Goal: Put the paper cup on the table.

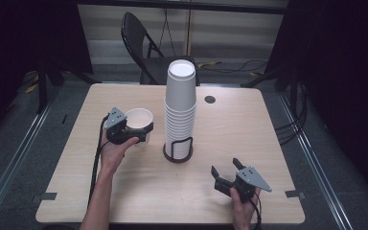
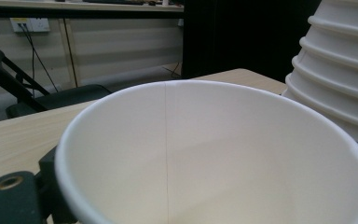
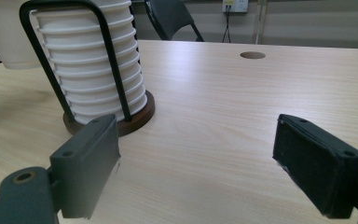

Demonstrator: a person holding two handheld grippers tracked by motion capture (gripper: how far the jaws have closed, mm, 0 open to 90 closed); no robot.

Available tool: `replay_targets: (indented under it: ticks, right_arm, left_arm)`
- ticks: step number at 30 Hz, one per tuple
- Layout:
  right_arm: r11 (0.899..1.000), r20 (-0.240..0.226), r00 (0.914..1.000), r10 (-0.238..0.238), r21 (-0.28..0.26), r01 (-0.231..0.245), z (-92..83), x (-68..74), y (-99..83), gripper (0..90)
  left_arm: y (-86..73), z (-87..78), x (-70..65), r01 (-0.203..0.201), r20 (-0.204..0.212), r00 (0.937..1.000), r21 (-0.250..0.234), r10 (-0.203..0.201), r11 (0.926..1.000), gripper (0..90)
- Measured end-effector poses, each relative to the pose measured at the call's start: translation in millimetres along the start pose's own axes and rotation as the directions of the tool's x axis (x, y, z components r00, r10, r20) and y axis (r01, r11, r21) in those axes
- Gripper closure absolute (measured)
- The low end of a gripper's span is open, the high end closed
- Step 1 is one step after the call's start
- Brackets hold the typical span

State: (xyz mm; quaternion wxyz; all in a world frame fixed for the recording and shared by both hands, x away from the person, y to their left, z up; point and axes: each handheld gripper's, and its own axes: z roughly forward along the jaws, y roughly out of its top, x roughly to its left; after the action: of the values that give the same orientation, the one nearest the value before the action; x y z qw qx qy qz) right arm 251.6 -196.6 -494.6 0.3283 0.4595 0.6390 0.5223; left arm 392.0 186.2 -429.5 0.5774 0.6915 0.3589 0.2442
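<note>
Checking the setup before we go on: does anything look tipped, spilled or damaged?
Nothing stands out. The cup stack stands upright in its holder; the left tool holds one undamaged cup.

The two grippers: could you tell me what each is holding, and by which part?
The left gripper holds a single white paper cup upright, gripped at its side wall below the rim. The right gripper is open and holds nothing.

Cup stack (image 1: 180, 108) in holder (image 1: 178, 152) mid-table (image 1: 249, 139); single cup (image 1: 139, 124) just left; chair (image 1: 143, 45) behind table.
</note>
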Motion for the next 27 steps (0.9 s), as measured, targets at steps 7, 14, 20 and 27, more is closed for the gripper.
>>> replay_targets:
  ticks: [7,14,20,27]
  right_arm:
    - [1.000,-0.001,0.9998,0.019,0.003,-0.019,0.1,-1.5,0.0,13.6]
    - [0.999,-0.009,0.9995,0.030,0.012,-0.030,0.8,-2.9,0.3,13.6]
    - [1.000,-0.003,0.9998,0.017,0.008,-0.017,0.8,-2.2,0.3,13.7]
    - [1.000,-0.001,1.0000,0.004,0.009,-0.004,1.4,-1.1,0.4,13.7]
  left_arm:
    - [0.8,13.7,9.6,0.009,-0.016,0.9998,0.001,-0.009,1.0000,8.9]
    - [-2.6,22.5,16.1,0.004,0.001,1.0000,0.018,-0.004,0.9998,8.4]
    - [-10.3,34.9,24.0,0.009,0.022,0.9997,0.039,-0.010,0.9992,8.4]
    - [-22.4,46.8,29.4,0.029,0.016,0.9994,0.076,-0.030,0.9967,8.1]
